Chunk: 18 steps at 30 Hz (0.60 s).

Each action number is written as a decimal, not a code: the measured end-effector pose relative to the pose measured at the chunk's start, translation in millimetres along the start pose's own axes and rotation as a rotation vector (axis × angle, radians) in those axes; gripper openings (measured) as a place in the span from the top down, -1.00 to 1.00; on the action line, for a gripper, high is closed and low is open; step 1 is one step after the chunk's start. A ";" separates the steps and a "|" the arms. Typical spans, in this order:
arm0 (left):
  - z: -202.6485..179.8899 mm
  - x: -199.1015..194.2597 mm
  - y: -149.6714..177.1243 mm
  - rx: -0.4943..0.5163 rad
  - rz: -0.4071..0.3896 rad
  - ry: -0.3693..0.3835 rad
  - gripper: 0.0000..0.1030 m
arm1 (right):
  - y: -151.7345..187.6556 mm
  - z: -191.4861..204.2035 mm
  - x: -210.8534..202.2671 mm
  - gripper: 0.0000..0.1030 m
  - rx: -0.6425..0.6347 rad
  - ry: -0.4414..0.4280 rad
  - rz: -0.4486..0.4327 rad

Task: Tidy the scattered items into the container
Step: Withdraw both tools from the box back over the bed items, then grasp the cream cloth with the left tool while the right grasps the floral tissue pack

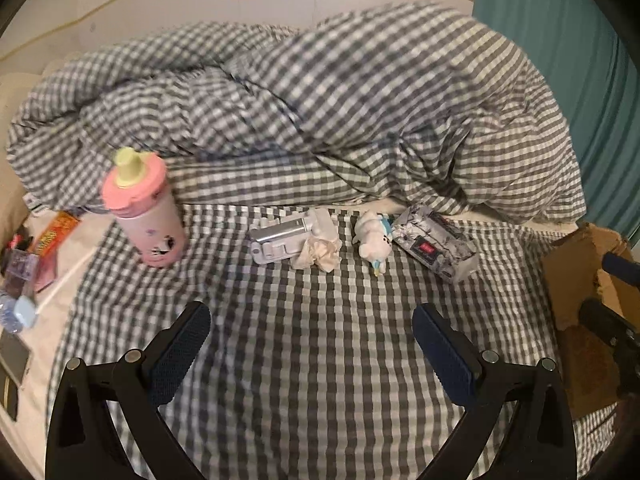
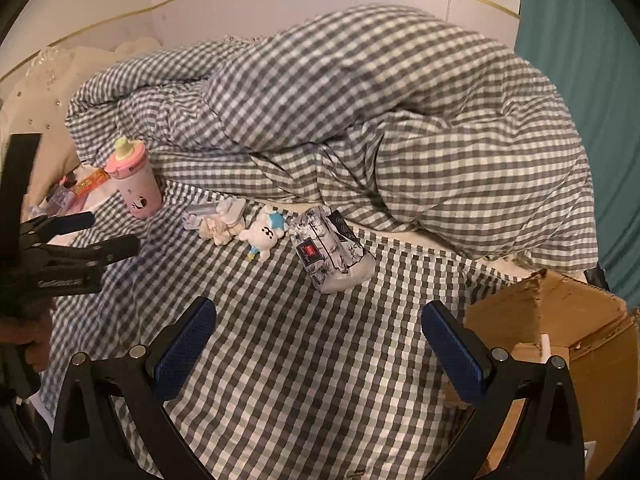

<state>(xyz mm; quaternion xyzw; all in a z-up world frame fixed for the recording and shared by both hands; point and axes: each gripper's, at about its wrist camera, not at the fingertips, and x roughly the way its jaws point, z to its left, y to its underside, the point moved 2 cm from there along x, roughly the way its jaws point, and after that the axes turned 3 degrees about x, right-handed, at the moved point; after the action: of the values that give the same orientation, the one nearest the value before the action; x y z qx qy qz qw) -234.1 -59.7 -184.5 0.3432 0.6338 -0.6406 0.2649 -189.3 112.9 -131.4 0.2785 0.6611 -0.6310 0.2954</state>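
On the bed, far left edge: clutter [image 1: 24, 256] of wrappers and small packs, blurred and partly cut off by the frame; contents hard to make out.
Box: cardboard box [image 2: 576, 344] at near right of the bed, only one corner and flap in view, inside hidden; in the left view just a brown edge, partly behind the right tongs' dark body.
Left tongs [image 1: 311, 354]: released, pads wide apart, nothing between them, hovering over bare checked sheet [image 1: 304, 360].
Right tongs [image 2: 319, 350]: released too, spread wide, empty, just left of the box.
Scattered row: across the middle of the bed, near the foot of the heaped checked duvet [image 1: 320, 112].
Pink bottle [image 1: 144, 208]: upright, slightly tilted, yellow-green spout up, leftmost of the row.
Silver device [image 1: 280, 236]: lying flat, long axis left to right; right end covered by a crumpled tissue [image 1: 318, 254], so full shape unclear.
Plush toy [image 1: 374, 242]: white with blue, lying on its back, long axis near to far, touching or nearly touching the tissue pack.
Tissue pack [image 1: 434, 246]: patterned grey-white, red label, long axis slanting from far left to near right, near end toward the box.
In the way: nothing between either tongs and the row; duvet crowds the far side.
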 end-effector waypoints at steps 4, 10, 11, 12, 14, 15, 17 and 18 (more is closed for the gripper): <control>0.0 34.2 -7.1 -0.028 0.022 0.037 -1.00 | -2.1 -7.5 23.3 -0.99 0.016 0.011 0.024; 0.2 88.3 -17.8 -0.036 0.035 0.042 -1.00 | -1.1 -17.8 55.7 -0.99 0.044 0.012 0.050; 0.7 96.9 -19.5 -0.038 0.040 0.038 -0.96 | -0.8 -18.5 60.4 -0.99 0.047 0.013 0.051; 1.2 108.2 -20.7 -0.042 0.051 0.037 -0.85 | -0.8 -19.8 64.6 -0.99 0.050 0.015 0.053; 1.7 125.1 -21.3 -0.049 0.079 0.038 -0.61 | -0.2 -22.9 74.9 -0.99 0.059 0.016 0.065; 2.1 135.0 -21.1 -0.055 0.095 0.035 -0.45 | 0.0 -24.3 79.0 -0.99 0.061 0.014 0.071; 2.6 147.4 -19.9 -0.059 0.115 0.034 -0.28 | 0.4 -27.2 87.9 -0.99 0.065 0.014 0.080; 2.1 152.3 -19.0 -0.060 0.123 0.035 -0.20 | 0.6 -28.3 91.4 -0.99 0.067 0.015 0.084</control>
<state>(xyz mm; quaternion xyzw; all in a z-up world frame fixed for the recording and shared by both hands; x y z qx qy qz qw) -344.1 -46.1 -290.7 0.3846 0.6349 -0.5977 0.3027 -251.2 140.8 -198.8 0.3205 0.6294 -0.6377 0.3074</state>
